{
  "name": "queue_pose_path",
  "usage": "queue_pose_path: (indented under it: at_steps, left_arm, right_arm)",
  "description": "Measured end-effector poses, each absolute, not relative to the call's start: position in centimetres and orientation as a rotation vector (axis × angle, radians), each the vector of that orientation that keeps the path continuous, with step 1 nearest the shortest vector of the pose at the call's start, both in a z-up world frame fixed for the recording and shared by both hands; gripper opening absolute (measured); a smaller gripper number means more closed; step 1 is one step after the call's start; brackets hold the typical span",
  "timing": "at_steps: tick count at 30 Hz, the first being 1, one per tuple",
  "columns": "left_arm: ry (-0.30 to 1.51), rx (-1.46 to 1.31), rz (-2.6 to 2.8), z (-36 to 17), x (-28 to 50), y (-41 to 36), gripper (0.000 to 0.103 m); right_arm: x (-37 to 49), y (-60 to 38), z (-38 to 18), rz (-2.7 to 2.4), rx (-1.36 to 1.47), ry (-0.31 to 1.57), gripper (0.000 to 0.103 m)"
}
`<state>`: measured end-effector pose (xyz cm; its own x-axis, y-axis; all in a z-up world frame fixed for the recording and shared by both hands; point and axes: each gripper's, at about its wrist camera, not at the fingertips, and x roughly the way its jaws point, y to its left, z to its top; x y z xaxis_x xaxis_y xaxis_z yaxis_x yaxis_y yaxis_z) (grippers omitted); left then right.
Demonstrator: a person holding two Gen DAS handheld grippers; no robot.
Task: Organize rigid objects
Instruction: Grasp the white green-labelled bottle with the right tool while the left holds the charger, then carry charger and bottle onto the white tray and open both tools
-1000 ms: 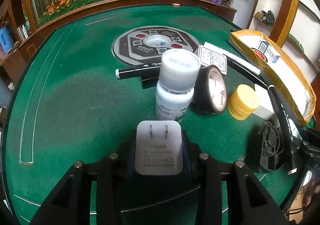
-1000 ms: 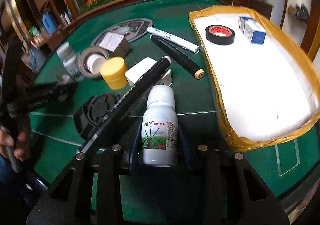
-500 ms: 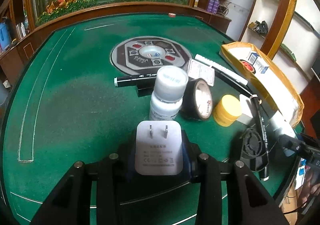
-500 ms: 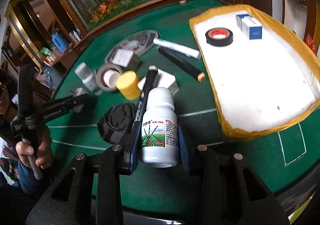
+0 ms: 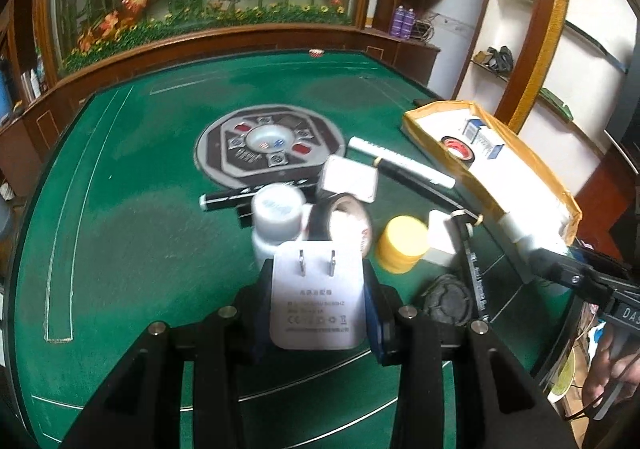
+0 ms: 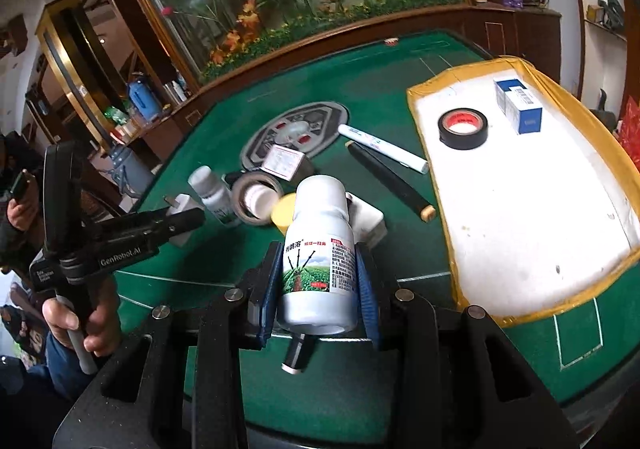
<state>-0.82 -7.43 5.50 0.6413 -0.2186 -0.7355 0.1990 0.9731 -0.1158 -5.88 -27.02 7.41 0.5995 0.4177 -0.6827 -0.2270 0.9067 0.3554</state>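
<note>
Here, my left fingers (image 5: 318, 309) are clamped on a white plug adapter (image 5: 318, 301), its 2 metal prongs pointing up and away from me, held above the green bench (image 5: 132, 233). My right fingers (image 6: 318, 289) grip a white bottle with a green field label (image 6: 320, 253), cap end pointing away, also lifted clear of the bench. Below the adapter, in the left view, stand a small white bottle (image 5: 276, 217), a roll of tape on its edge (image 5: 344, 221) just beside it, and a yellow lid (image 5: 402, 243) to the right of that. A black marker (image 5: 248, 195) lies behind the small bottle, near a round grey and black centre panel (image 5: 268, 145) set in the bench. A small white box (image 5: 350, 179) sits between the panel and the tape roll. A white marker (image 5: 400, 163) and a long black stick (image 6: 390, 181) lie side by side between the clutter and a white tray with a yellow taped rim (image 6: 532, 209) on the right. Inside the tray, a black tape roll with a red core (image 6: 462, 127) lies flat near the far end, and a blue and white carton (image 6: 518, 105) stands just to its right. In the right view a hand (image 6: 82, 319) holds the handle of the left tool at the left edge.
</note>
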Motion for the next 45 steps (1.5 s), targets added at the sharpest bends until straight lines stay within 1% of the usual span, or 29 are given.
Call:
queue_pose_path:
  at_steps: [15, 25, 30, 34, 38, 45]
  left_arm:
    - [0.857, -0.023, -0.329, 7.0, 0.3, -11.5, 0.039]
    - [0.867, 0.022, -0.397, 7.6, 2.1, -17.1, 0.039]
    - [0.902, 0.020, -0.475, 7.7, 4.0, -21.5, 0.039]
    - [0.911, 0.049, -0.523, 7.3, 5.5, -25.5, 0.039]
    - [0.971, 0.035, -0.553, 5.5, 7.1, -28.4, 0.039]
    - [1.007, 0.044, -0.547, 3.6, 8.4, -30.0, 0.040]
  right_arm:
    - [-5.3, -27.4, 9.0, 0.429, 0.288, 0.799, 0.034]
    - [-5.1, -31.0, 9.2, 0.374, 0.333, 0.762, 0.034]
    - [-4.0, -34.6, 9.6, 0.262, 0.324, 0.744, 0.034]
    - [-2.4, -37.8, 9.0, 0.162, 0.322, 0.760, 0.034]
    - [-0.9, -40.2, 7.5, 0.096, 0.351, 0.789, 0.034]
    - [0.6, -42.2, 5.2, 0.023, 0.372, 0.834, 0.034]
